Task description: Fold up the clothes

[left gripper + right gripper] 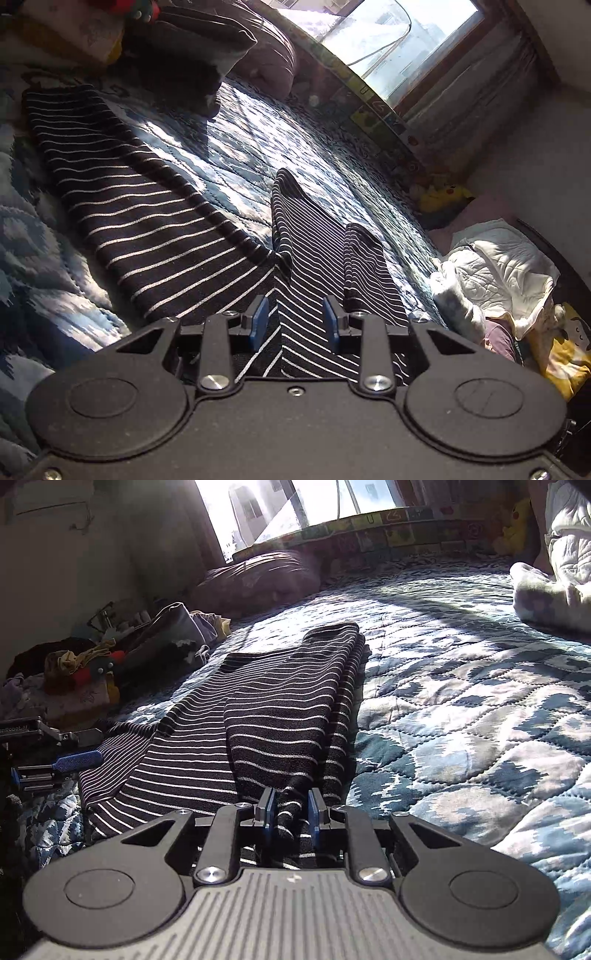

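A black garment with thin white stripes point(147, 206) lies stretched along the blue-and-white quilted bed point(258, 147). In the right wrist view the striped garment point(280, 709) is folded lengthwise, one layer lying over another. My right gripper point(291, 808) is shut on a bunched near end of it, with cloth filling the gap between the blue pads. My left gripper point(295, 325) stands open over the near part of the cloth, a fold ridge running between its fingers. The left gripper point(98, 744) also shows at the garment's left edge in the right wrist view.
Dark pillows point(192, 48) and a purple pillow point(258, 576) lie at the bed's head under the window point(388, 37). A white quilted blanket point(554, 583) is heaped on the right. Loose clothes and toys point(92, 664) pile up on the left. Bare quilt point(461, 720) lies right of the garment.
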Demonstrator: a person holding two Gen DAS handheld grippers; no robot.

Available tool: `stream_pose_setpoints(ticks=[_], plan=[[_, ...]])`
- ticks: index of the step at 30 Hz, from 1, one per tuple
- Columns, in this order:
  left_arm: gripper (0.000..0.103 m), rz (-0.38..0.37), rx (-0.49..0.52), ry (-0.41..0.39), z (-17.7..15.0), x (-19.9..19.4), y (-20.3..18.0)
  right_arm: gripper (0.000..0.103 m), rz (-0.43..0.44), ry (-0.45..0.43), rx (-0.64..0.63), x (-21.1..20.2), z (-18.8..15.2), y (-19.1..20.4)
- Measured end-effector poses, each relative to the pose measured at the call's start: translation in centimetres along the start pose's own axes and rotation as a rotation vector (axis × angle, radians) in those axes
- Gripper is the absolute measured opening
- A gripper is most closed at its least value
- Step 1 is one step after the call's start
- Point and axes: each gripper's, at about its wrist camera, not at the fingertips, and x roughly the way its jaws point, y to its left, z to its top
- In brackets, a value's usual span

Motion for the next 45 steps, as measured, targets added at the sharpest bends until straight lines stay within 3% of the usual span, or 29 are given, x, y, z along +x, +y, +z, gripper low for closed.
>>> stream_pose_setpoints(ticks=[3,7,9,13,19,23,25,26,27,28,30,36,45], plan=[[0.033,0.047,-0.056,-0.046,1.0,-1.7,2.4,0.027,-0.005,-0.033,0.075,-1.5,-0.1,-0.3],[0.045,0.156,-0.148,-0.124,2.2,-3.4,5.5,0.037,-0.028,-0.095,0.126,-3.5,0.2,-0.2],[0.045,0.214,-0.211,-0.147,2.9,-4.0,7.3,0.044,-0.018,-0.115,0.154,-4.2,0.4,-0.4],[0.045,0.279,-0.271,-0.193,5.0,-4.5,10.2,0.048,-0.005,-0.116,0.248,-5.1,0.1,-1.9],[0.045,0.225,-0.451,-0.241,7.4,-4.1,14.8,0.052,-0.013,-0.113,0.440,-5.1,-1.0,-5.8],[0.043,0.222,-0.463,-0.246,9.2,-2.6,15.7,0.053,-0.021,-0.118,0.524,-4.7,-1.7,-7.5],[0.033,0.233,-0.469,-0.246,9.8,-2.0,16.0,0.053,-0.024,-0.121,0.527,-4.6,-1.6,-7.8],[0.032,0.246,-0.464,-0.243,10.2,-1.7,16.1,0.053,-0.023,-0.124,0.529,-4.6,-1.6,-7.9],[0.025,0.248,-0.455,-0.241,10.5,-1.4,16.1,0.053,-0.023,-0.127,0.530,-4.5,-1.5,-8.0],[0.011,0.250,-0.446,-0.242,10.6,-1.3,15.9,0.054,-0.023,-0.130,0.531,-4.4,-1.5,-8.1],[0.004,0.236,-0.413,-0.247,11.2,-0.9,15.3,0.054,-0.016,-0.136,0.536,-4.2,-1.3,-8.3],[0.004,0.204,-0.194,-0.231,11.4,0.3,9.0,0.055,0.020,-0.148,0.528,-3.3,-0.5,-8.2],[0.004,0.154,0.213,-0.201,7.9,4.1,-2.4,0.056,0.108,-0.148,0.461,-2.0,0.8,-6.5]])
